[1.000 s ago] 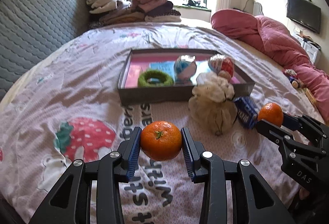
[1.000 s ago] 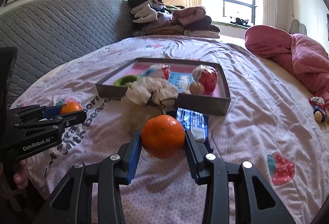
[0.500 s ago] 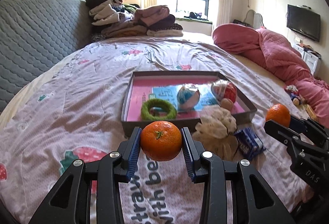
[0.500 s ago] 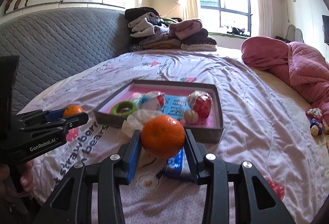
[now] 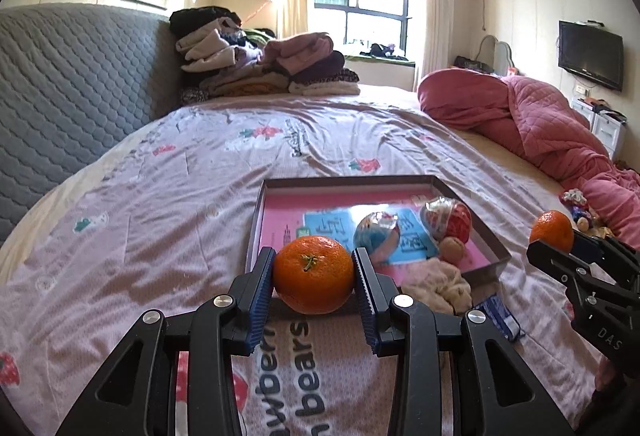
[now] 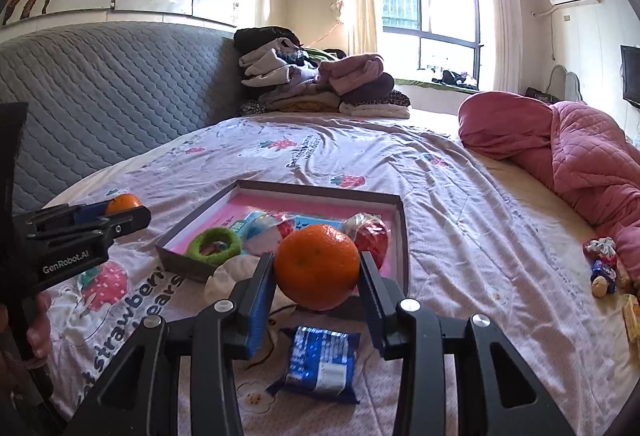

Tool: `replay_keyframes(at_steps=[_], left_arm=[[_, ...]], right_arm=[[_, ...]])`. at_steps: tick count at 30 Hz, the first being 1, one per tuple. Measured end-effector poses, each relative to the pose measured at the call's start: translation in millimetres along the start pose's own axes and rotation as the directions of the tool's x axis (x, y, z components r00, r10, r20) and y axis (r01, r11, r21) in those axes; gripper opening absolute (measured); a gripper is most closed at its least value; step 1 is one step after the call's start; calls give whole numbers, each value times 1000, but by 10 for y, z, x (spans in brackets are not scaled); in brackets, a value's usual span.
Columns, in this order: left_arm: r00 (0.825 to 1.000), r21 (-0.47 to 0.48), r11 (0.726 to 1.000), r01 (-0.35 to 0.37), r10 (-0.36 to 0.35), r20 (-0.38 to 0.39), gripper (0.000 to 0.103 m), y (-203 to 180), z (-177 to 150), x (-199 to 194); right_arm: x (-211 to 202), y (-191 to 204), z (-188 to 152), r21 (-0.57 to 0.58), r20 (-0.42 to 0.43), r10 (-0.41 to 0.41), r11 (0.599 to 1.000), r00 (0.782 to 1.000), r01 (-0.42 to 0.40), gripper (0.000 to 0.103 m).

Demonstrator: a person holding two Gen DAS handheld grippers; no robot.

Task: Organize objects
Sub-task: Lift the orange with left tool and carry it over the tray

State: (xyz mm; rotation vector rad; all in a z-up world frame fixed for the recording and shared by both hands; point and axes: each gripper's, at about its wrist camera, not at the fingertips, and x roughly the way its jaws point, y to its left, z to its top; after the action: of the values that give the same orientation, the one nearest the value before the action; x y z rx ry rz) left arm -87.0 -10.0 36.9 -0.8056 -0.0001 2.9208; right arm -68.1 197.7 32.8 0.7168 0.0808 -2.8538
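- The left gripper (image 5: 314,274) is clamped on a round orange mandarin with a green stem scar (image 5: 313,273), held above the printed bedsheet.
- The right gripper (image 6: 318,268) is likewise closed on a second round orange mandarin (image 6: 318,266).
- Beyond both lies the shallow grey tray with a pink floor (image 6: 402,236); a green ring (image 6: 214,246) and wrapped balls are already inside it.
- A blue snack packet (image 6: 320,366) and a cream cloth bundle (image 5: 438,282) remain on the sheet, unsorted; both mandarins are judged yet to be placed.

It was a home bedroom. A bed (image 6: 460,204) with a strawberry-print sheet had folded clothes (image 6: 320,84) stacked on it. A television (image 5: 591,54) hung on the wall.
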Motion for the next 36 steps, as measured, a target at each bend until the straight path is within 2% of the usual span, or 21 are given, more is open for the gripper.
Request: replay_keyframes(at_steps=[26, 36], left_arm=[[999, -5, 1000, -1, 1, 32, 39, 126, 276, 446], [1000, -4, 1000, 13, -13, -19, 39, 167, 241, 664]], right_arm=[[396, -359, 334, 23, 21, -78, 997, 997, 78, 41], [579, -439, 354, 24, -6, -87, 996, 996, 87, 41]])
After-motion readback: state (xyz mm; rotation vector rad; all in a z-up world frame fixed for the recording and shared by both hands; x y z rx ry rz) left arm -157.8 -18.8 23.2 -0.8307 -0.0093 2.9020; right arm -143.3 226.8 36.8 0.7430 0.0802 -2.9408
